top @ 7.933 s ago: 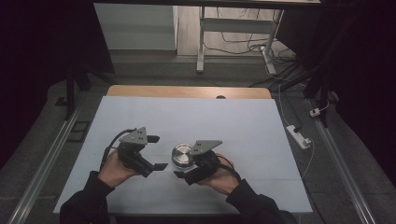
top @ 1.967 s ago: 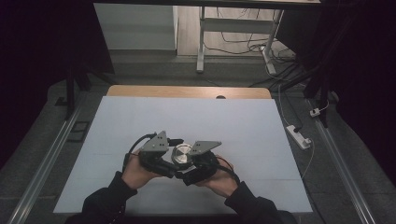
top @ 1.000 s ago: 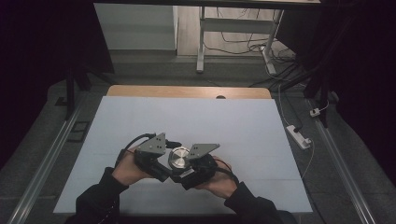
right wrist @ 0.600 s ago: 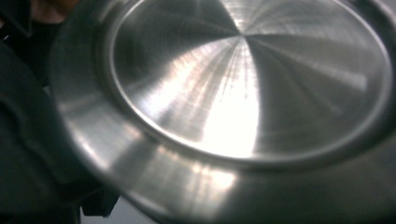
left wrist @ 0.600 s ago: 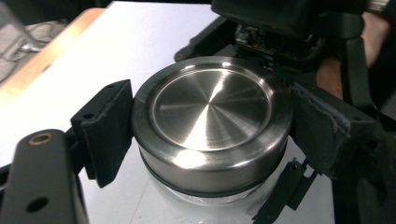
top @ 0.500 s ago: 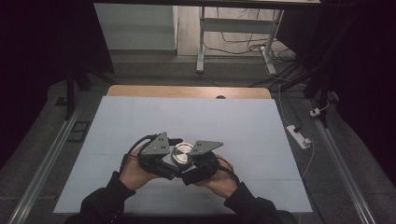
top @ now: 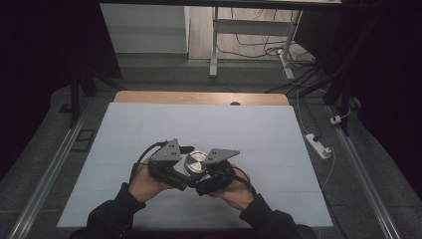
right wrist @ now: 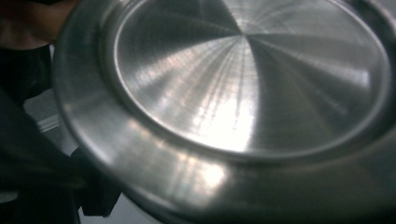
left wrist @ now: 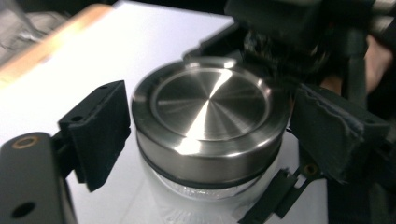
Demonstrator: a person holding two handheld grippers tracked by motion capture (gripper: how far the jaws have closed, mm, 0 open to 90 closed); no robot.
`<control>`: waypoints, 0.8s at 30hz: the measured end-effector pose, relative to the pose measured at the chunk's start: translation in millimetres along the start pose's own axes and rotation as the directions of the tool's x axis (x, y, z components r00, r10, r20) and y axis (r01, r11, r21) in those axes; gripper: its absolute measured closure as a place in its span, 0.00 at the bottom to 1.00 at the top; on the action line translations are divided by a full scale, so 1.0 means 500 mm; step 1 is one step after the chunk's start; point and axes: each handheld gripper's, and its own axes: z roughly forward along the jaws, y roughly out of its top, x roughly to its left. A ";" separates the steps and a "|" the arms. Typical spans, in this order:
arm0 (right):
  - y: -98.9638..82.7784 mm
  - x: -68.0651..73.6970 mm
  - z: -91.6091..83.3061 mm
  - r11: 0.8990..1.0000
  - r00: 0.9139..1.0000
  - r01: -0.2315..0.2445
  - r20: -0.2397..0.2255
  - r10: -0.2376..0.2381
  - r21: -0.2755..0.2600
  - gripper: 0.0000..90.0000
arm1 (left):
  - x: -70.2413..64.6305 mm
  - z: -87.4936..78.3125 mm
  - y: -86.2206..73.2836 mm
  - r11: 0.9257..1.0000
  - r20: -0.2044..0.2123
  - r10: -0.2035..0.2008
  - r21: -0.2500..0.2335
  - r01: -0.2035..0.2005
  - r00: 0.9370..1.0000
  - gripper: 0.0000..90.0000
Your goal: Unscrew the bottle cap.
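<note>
A glass jar with a brushed steel lid [top: 195, 162] stands on the white table [top: 149, 129], between both hands. In the left gripper view my left gripper [left wrist: 210, 126] has one black jaw on each side of the lid [left wrist: 210, 107], pressed against its rim. My right gripper [top: 205, 177] comes in from the right and holds the jar lower down. Its dark fingers [left wrist: 275, 198] flank the glass body. In the right gripper view the lid [right wrist: 243, 79] is very close and blurred, and that gripper's own jaws are hidden.
A white power strip [top: 318, 145] lies on the floor off the table's right edge. A wooden strip [top: 199, 98] runs along the far edge. Metal rails [top: 45, 184] run along both sides, and a desk frame with cables [top: 259, 45] stands beyond.
My left gripper has come in from the left and closed around the lid. In the last second both hands dipped toward the person, then came back. The jar stays in the right gripper.
</note>
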 end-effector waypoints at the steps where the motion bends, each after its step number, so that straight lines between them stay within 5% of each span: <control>1: 0.000 0.001 0.000 1.000 1.000 0.006 -0.013 -0.006 -0.002 0.16 | 0.001 0.003 -0.001 1.000 0.004 0.006 0.007 -0.006 1.000 0.15; 7: 0.002 0.017 0.006 0.999 0.998 0.048 -0.050 -0.048 0.005 0.16 | 0.008 0.011 -0.006 0.999 0.079 0.026 0.026 -0.028 0.997 0.20; 9: 0.001 0.021 0.008 0.999 0.998 0.052 -0.048 -0.051 0.015 0.16 | 0.001 0.009 -0.004 0.997 0.054 0.056 0.045 -0.058 0.997 0.20; 16: 0.004 0.018 0.003 0.999 0.998 0.045 -0.035 -0.045 -0.001 0.16 | -0.006 0.008 0.004 0.999 0.003 0.042 0.022 -0.042 0.999 0.21; 24: 0.004 0.014 0.001 1.000 0.999 0.015 0.036 -0.015 -0.005 0.16 | -0.026 0.024 0.015 0.999 -0.120 -0.037 0.028 0.040 0.992 0.21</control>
